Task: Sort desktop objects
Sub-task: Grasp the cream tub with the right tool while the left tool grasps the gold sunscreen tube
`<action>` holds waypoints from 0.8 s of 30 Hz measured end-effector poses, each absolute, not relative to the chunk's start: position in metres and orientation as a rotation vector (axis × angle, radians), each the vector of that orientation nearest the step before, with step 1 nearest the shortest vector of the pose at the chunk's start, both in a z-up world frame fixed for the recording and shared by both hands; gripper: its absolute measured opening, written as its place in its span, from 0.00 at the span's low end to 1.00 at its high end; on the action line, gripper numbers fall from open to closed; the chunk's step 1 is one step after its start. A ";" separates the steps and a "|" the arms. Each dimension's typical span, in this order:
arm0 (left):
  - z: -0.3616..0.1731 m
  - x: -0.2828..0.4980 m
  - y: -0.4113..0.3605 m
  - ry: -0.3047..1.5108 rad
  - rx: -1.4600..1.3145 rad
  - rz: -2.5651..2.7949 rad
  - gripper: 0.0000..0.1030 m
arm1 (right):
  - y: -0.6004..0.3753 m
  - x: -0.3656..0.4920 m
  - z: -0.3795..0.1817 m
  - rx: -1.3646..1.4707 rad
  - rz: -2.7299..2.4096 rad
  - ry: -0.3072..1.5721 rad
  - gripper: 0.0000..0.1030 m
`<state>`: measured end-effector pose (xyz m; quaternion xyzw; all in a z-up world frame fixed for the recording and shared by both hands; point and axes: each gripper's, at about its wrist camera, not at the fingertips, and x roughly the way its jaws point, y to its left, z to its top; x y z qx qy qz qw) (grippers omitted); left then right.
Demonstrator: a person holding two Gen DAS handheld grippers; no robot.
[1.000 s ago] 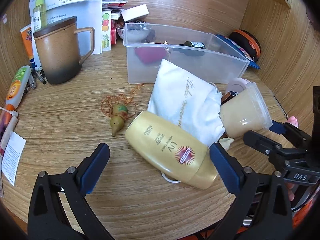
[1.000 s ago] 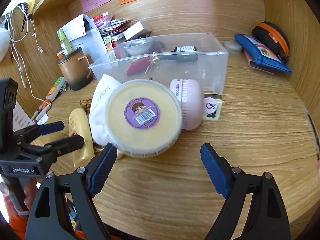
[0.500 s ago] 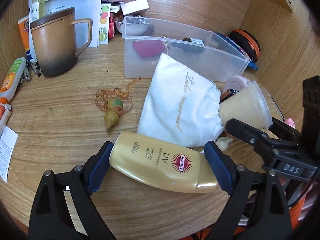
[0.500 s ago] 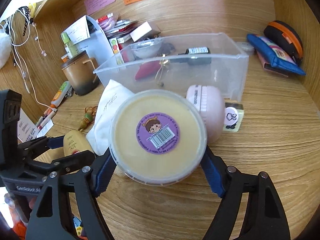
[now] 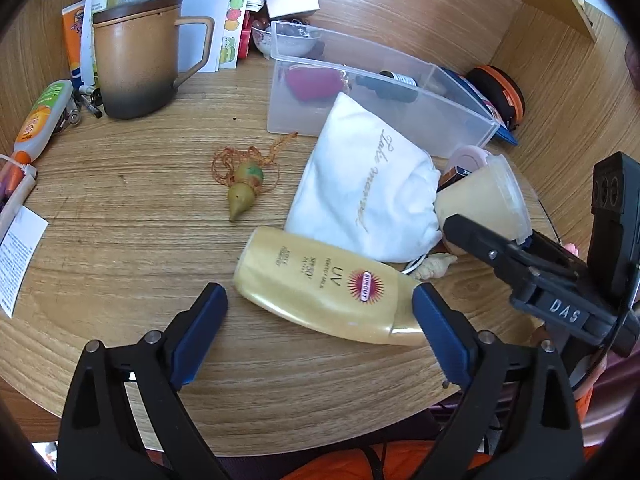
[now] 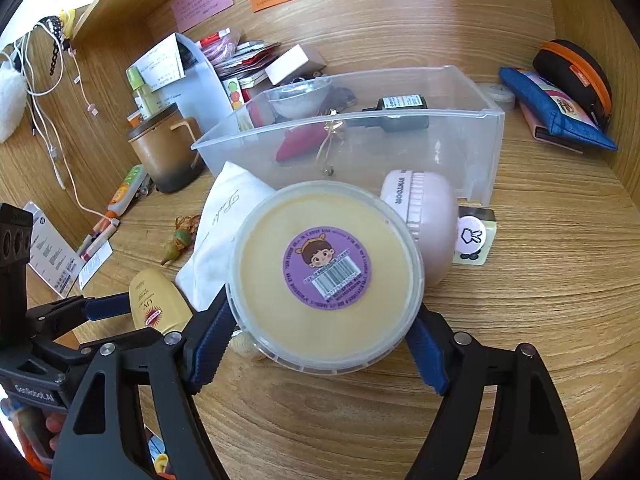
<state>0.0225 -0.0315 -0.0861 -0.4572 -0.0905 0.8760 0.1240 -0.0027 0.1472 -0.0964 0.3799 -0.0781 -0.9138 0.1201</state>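
Desktop objects on the wooden tabletop [image 5: 120, 240], sorting at an early stage. The clear bin [image 6: 460, 148] already holds a dark bottle [image 6: 400, 114] and a red item [image 6: 298, 144] (contents partly hidden). Outside it lie a sunscreen tube [image 5: 324, 284], white pouch [image 5: 360, 196], gourd charm [image 5: 244, 192], pink case [image 6: 432, 216] and round tub [image 6: 328, 276]. The right gripper [image 6: 320, 336] has its jaws against the tub's rim, apparently gripping it; the left gripper [image 5: 320, 316] has its jaws wide, straddling the tube's cap end without clamping. Most items remain to be binned
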 end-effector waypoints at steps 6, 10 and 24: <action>-0.087 0.017 -0.022 -0.271 -1.315 2.574 0.90 | 0.149 -0.005 -0.099 1.102 -2.641 -0.227 0.53; -0.087 0.010 -0.024 -0.295 -1.307 2.592 0.81 | 0.153 -0.006 -0.099 1.095 -2.617 -0.250 0.53; -0.074 0.011 -0.020 -0.212 -1.372 2.633 0.59 | 0.169 0.010 -0.075 0.985 -2.688 -0.233 0.53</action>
